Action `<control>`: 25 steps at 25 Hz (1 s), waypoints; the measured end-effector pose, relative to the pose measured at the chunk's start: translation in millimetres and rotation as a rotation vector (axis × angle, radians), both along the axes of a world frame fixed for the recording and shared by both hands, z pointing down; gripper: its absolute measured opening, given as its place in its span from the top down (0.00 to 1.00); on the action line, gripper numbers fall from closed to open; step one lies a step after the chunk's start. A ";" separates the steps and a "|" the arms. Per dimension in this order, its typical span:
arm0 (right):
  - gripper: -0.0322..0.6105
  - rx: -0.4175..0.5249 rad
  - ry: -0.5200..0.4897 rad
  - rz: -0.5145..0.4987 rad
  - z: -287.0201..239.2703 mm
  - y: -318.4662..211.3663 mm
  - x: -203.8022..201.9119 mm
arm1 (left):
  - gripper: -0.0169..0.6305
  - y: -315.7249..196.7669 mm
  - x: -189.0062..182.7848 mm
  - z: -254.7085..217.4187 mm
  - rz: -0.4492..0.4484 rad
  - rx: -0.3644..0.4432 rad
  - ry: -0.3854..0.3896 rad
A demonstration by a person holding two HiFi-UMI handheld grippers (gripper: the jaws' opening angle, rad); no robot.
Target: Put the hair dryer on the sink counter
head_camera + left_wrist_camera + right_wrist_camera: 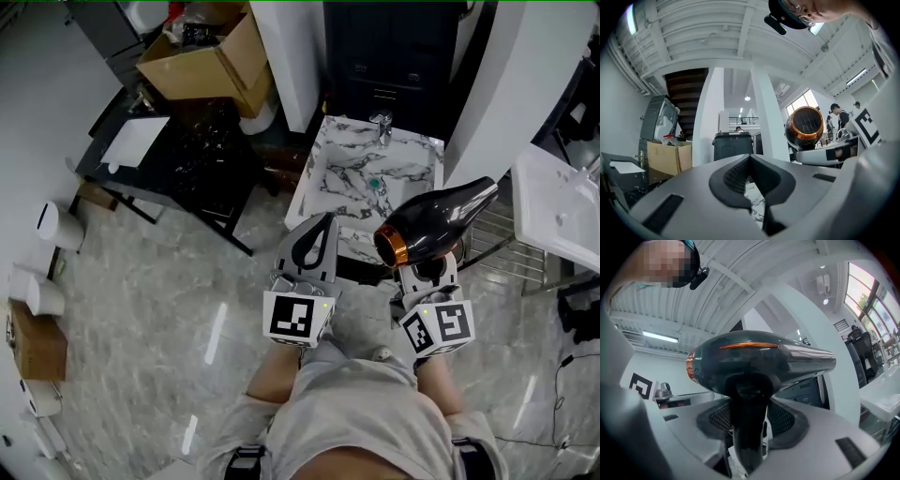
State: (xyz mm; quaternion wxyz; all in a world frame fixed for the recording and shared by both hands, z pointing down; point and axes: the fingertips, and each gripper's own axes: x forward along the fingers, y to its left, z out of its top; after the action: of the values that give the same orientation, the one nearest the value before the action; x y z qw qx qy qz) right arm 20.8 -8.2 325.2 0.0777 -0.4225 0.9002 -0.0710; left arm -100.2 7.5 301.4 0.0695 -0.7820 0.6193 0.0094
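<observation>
My right gripper [427, 269] held the hair dryer [441, 218] by its handle; my left gripper [317, 234] was closed and empty. It was the carrying step, I think; next it needed a gentle lowering onto the sink counter [322, 187].

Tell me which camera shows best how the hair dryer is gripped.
The right gripper view: the hair dryer fills it, its handle clamped in the right gripper. The head view shows it from above, by the marble sink counter, handle mostly hidden beneath the barrel. The left gripper view catches only its orange-ringed end.
</observation>
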 end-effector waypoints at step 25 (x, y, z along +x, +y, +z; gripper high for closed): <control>0.63 -0.025 0.038 0.247 2.9 -76.5 -72.0 | 0.95 -72.2 -108.0 4.5 0.146 0.013 0.042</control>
State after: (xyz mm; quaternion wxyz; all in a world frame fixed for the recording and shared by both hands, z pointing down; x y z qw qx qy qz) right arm -51.2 -84.7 328.1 0.0635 -0.5323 0.8417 -0.0638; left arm -208.2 -64.7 305.9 0.0606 -0.8242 0.5620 0.0347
